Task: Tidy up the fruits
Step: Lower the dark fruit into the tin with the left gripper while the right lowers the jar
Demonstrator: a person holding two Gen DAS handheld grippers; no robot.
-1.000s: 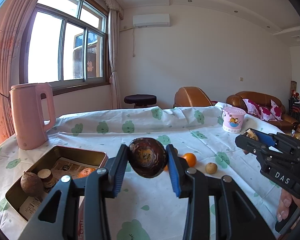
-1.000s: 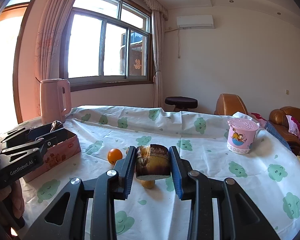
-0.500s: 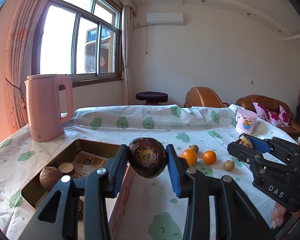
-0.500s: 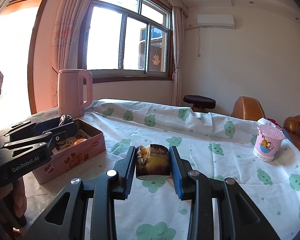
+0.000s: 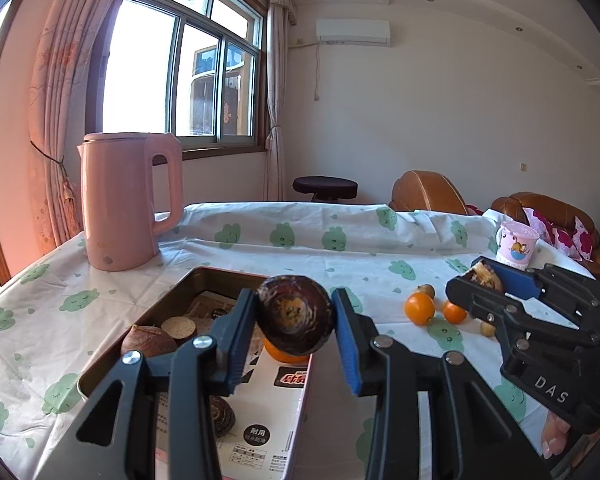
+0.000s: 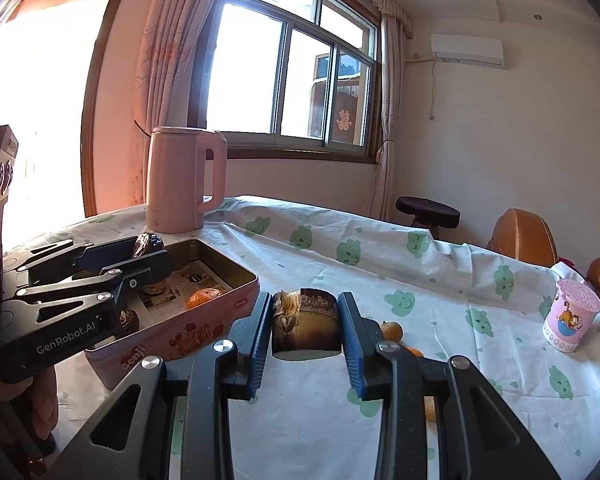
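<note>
My left gripper clamped a dark halved fruit at frame centre, above the tin; my right gripper pinched a brown fruit chunk, right of the tin.

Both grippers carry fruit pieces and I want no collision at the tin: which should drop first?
Left. The left gripper holds its dark fruit half over the open tin; the right gripper hangs beside it, above tablecloth.
</note>
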